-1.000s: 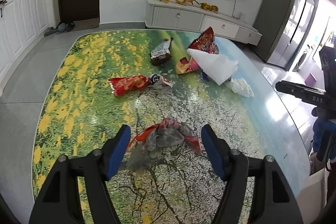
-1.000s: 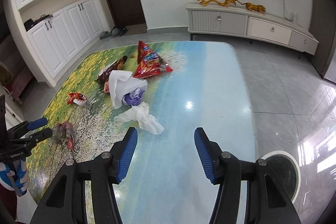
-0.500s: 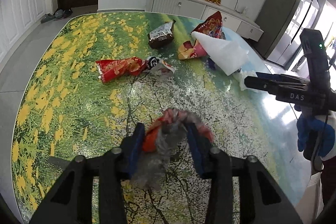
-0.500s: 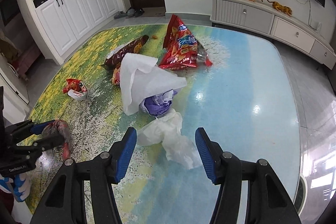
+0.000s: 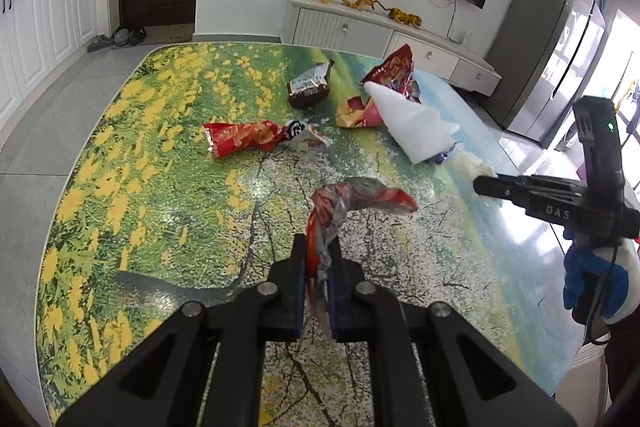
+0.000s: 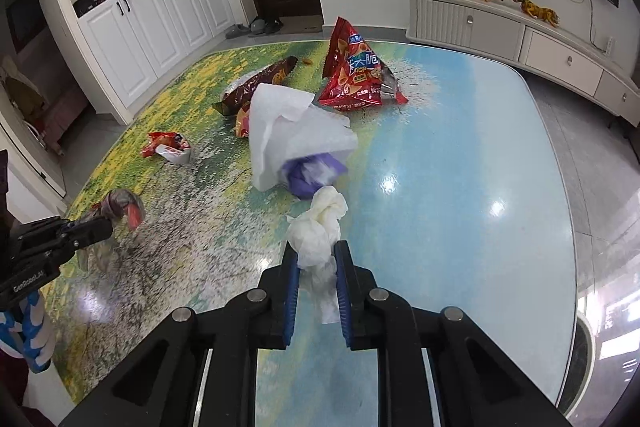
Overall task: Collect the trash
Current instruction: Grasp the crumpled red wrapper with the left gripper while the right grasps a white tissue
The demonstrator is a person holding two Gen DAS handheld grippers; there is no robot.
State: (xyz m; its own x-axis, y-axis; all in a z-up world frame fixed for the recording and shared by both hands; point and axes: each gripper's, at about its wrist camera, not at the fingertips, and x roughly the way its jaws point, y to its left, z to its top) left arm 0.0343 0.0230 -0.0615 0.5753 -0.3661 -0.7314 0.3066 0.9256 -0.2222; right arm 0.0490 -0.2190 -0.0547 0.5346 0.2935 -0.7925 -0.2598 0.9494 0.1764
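Left tool (image 5: 318,247) around wrapper (image 5: 352,201), lengthwise forward

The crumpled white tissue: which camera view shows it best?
The right wrist view: the crumpled white tissue sits close and central, pinched in the right gripper. The left wrist view shows only a small part of it behind that gripper's tips.

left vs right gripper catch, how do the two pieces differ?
The crumpled wrapper is red and silvery foil; the tissue wad is plain white paper. The wrapper arches out stiffly beyond the left gripper; the tissue bunches softly in the right gripper. Both are pinched between blue fingers.
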